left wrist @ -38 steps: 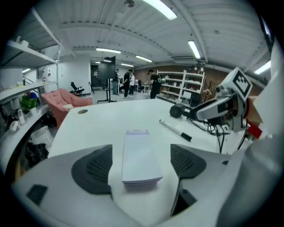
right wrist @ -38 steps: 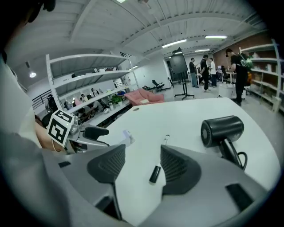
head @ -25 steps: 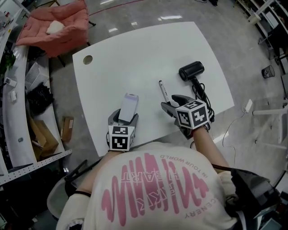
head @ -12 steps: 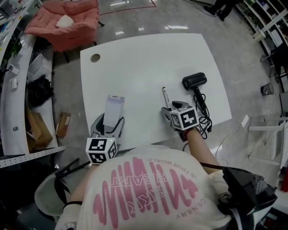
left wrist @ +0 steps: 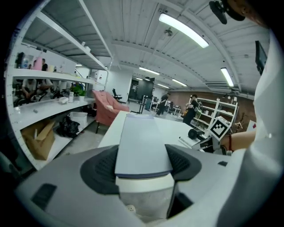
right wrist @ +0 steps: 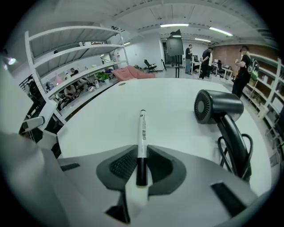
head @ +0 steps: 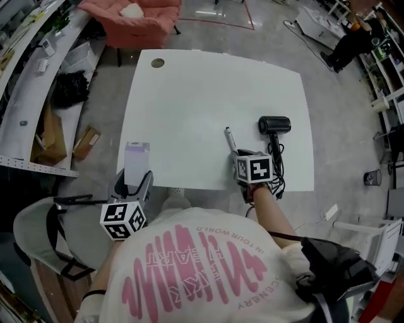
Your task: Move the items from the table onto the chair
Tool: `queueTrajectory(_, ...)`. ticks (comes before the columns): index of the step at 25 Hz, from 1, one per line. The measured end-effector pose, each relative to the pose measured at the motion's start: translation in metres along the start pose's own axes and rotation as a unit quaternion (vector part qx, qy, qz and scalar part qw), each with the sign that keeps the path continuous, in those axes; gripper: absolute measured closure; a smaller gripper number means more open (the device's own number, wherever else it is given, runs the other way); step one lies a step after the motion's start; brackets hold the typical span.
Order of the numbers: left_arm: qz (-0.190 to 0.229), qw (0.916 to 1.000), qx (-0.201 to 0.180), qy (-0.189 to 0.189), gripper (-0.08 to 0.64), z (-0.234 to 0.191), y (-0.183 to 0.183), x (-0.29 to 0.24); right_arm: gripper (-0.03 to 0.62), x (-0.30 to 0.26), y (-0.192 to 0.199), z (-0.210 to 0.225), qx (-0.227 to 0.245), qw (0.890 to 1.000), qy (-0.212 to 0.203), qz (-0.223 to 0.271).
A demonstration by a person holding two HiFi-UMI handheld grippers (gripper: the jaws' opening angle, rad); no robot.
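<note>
A white marker with a black cap [head: 230, 137] lies on the white table [head: 189, 94] near its front edge. My right gripper [head: 243, 155] has its jaws closing on it, and in the right gripper view the pads of the right gripper [right wrist: 141, 166] touch the capped end of the marker [right wrist: 141, 133] on both sides. My left gripper [head: 134, 180] is shut on a pale lavender box [head: 136, 161], held in the air just off the table's left front corner. In the left gripper view the box [left wrist: 143, 142] fills the gap between the pads.
A black hair dryer [head: 274, 125] with a coiled cord lies right of the marker; the right gripper view shows the hair dryer [right wrist: 218, 106] close by. A pink armchair [head: 136, 16] stands beyond the table's far end. A grey chair [head: 31, 233] sits at my lower left. Shelves and cardboard boxes line the left.
My left gripper has carried the box leftward off the table's edge. The right gripper's jaws have closed around the marker. The head view has turned left.
</note>
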State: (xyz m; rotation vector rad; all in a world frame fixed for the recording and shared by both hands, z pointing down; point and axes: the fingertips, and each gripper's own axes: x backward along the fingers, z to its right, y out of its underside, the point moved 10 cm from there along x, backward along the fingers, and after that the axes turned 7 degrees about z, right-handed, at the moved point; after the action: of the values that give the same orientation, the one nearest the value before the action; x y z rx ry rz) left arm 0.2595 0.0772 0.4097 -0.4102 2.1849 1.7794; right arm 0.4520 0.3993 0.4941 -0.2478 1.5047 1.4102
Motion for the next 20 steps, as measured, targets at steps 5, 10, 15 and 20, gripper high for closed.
queueTrajectory(5,0.021,0.9978,0.027,-0.057,0.241,0.028,0.042,0.05,0.517,0.024,0.008,-0.004,0.047,0.997,-0.051,0.021)
queueTrajectory(10,0.067,0.99,0.07,-0.102,0.241,0.068,0.063,0.111,0.517,0.059,0.014,-0.021,0.071,0.986,-0.137,0.067)
queueTrajectory(15,0.11,0.9648,0.139,-0.194,0.244,0.079,0.096,0.187,0.517,0.073,-0.011,-0.079,0.122,0.946,-0.273,0.121)
queueTrajectory(20,0.123,0.9348,0.164,-0.29,0.244,0.067,0.115,0.245,0.517,0.088,-0.027,-0.158,0.185,0.877,-0.413,0.161)
